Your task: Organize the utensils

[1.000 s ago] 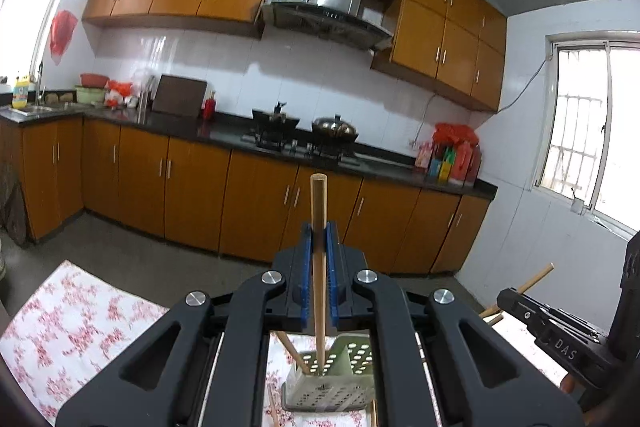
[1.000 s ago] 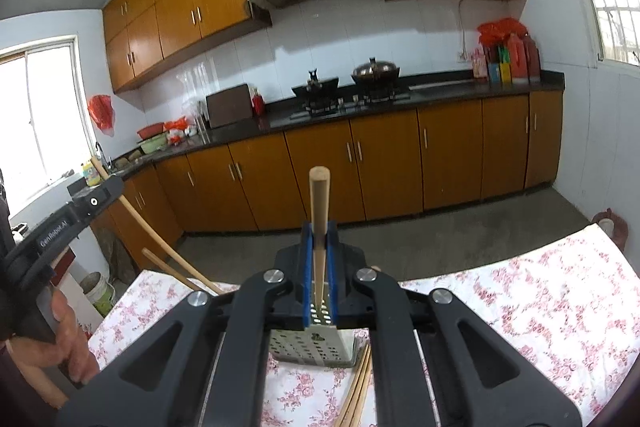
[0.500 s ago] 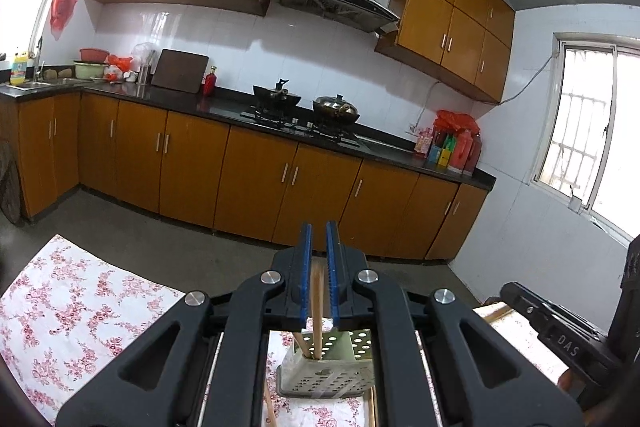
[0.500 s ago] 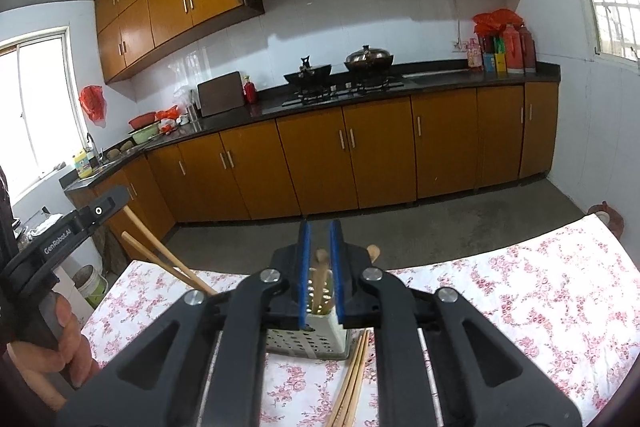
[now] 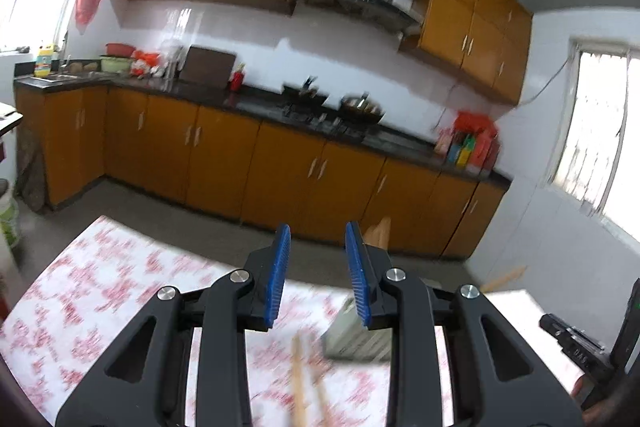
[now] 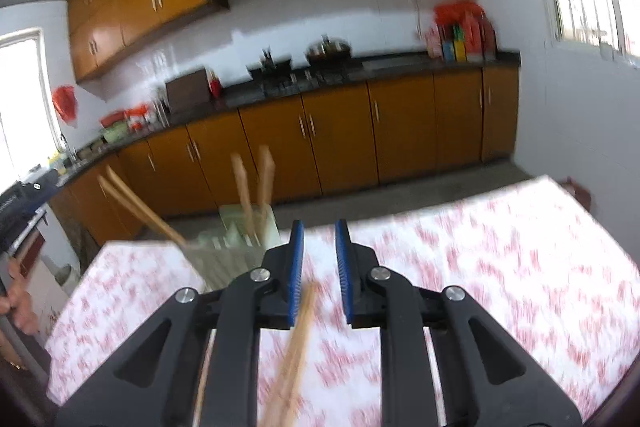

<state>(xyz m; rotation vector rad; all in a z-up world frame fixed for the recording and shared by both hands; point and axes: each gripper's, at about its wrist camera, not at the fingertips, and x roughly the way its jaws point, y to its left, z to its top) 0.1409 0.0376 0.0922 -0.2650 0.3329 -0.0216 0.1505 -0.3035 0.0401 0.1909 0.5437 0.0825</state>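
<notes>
one utensil basket (image 6: 232, 247), four chopsticks standing inside (image 6: 244, 187), two tools (image 6: 319, 267)

You are opening both claws: the left claw (image 5: 318, 273) no longer pinches its chopstick, and the right claw (image 6: 320, 269) has let go of its chopstick too. Both sticks now stand in the holder (image 6: 240, 239). You are swinging each claw down and off the holder, toward the loose chopsticks (image 6: 296, 343) on the bench (image 6: 500, 267).

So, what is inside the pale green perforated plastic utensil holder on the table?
In the pale green perforated plastic utensil holder, wooden chopsticks stand with their tops sticking out. Their lower ends are hidden by its wall; blur hides anything else.
</notes>
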